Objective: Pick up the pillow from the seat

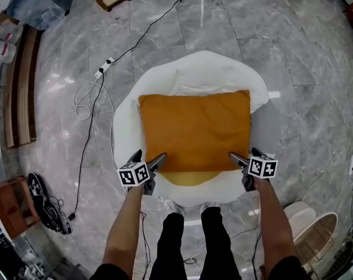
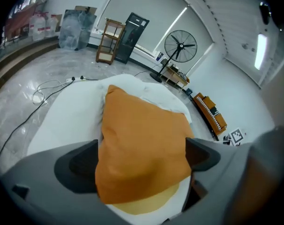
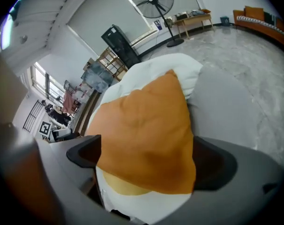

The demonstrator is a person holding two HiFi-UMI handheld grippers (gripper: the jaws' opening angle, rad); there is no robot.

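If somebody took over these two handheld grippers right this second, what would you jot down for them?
Left gripper: jaws apart, the pillow's near left corner between them, not visibly squeezed.
Right gripper: the same at the near right corner.
Pillow: lying flat on the white seat.
Done: both grippers set at the corners.
Left: close both, then lift.

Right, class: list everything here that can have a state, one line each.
pillow: lying on the seat
seat: holding the pillow
left gripper: jaws apart, pillow's near corner between them
right gripper: jaws apart, pillow's other near corner between them
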